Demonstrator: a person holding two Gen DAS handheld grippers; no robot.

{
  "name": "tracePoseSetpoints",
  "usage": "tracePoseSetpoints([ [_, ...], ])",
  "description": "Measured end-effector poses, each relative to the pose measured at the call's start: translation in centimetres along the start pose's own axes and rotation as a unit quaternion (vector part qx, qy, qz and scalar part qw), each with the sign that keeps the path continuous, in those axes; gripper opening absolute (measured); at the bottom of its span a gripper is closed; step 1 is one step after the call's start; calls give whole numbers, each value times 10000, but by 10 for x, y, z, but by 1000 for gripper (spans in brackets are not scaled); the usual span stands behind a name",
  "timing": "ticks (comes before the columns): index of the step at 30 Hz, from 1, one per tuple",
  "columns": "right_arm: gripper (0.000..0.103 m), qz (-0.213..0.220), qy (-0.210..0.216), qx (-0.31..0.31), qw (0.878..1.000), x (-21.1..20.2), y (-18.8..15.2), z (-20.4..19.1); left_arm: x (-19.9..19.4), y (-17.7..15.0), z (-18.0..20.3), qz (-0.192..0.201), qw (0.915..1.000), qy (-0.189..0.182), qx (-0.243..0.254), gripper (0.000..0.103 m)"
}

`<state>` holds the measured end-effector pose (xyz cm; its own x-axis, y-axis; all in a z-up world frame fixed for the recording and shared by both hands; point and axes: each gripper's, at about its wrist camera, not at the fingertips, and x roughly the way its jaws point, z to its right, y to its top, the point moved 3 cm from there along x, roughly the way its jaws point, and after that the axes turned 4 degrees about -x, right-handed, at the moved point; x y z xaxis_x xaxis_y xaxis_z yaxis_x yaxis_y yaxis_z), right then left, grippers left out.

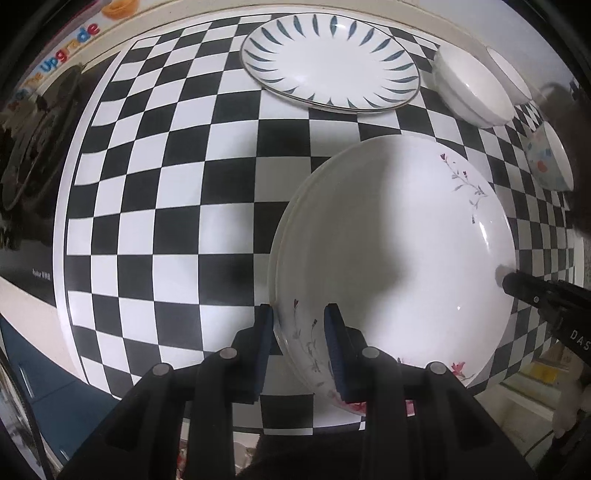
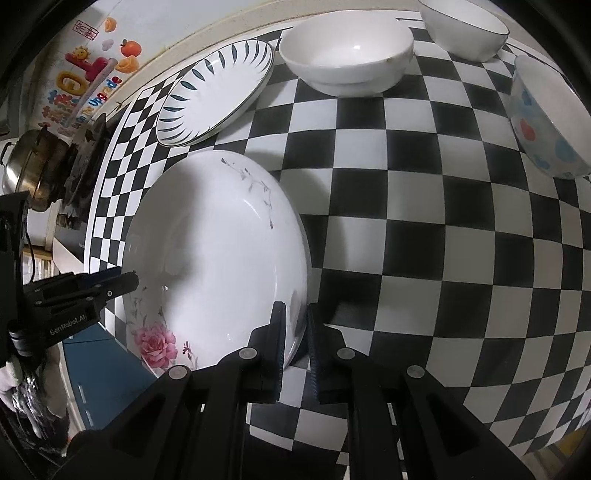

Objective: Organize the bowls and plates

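A white floral plate (image 1: 399, 236) lies on the checkered tablecloth; a second rim shows under its left edge. My left gripper (image 1: 299, 314) has its jaws around the plate's near-left rim. My right gripper (image 2: 295, 314) has its jaws around the same plate (image 2: 218, 258) at its right rim. A blue-leaf plate (image 1: 328, 62) lies at the back. A white bowl (image 1: 469, 85), another white bowl (image 1: 511, 75) and a dotted bowl (image 1: 550, 162) stand to the right. In the right wrist view I see the blue-leaf plate (image 2: 218, 92), white bowls (image 2: 347, 51) (image 2: 465, 26) and the dotted bowl (image 2: 546, 122).
A stove with a metal pot (image 2: 33, 170) stands left of the cloth (image 2: 424, 221). A wall with colourful stickers (image 2: 88, 74) runs behind. The counter's front edge drops to blue cabinets (image 2: 99, 376).
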<state>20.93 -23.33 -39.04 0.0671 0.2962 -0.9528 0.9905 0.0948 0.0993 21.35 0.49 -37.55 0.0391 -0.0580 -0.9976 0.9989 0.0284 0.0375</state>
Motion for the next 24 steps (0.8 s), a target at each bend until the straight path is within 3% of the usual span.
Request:
tracePoseSetpoints([
  [5,16,-167,-177,-49,9997,6,0,-5,-1,-3,-4,6,9997,-125,-191,27],
  [7,21,-185,-200,-54,9996,8,-4,-8,0,0,-8,-18,9995,-181,-276,27],
  [9,33,-210,-172,-69,9996,9,-8,-12,-2,-5,-11,9,9993,-167,-345,27],
  [12,38,-129,-216,-154,9996,6,-14,-18,-14,-6,-9,161,9992,-124,-351,27],
  [17,42,173,-190,-195,9995,-18,-19,-24,-48,-4,-8,531,9976,-181,-396,27],
  [19,48,413,-114,-223,9988,-33,-16,-27,-59,0,-8,647,9966,-243,-450,31],
  [21,62,728,-46,-278,9970,-50,-7,-31,-70,9,-8,731,9953,-358,-522,31],
  [24,63,931,72,-362,9950,-68,17,-37,-80,29,-6,803,9939,-482,-584,31],
])
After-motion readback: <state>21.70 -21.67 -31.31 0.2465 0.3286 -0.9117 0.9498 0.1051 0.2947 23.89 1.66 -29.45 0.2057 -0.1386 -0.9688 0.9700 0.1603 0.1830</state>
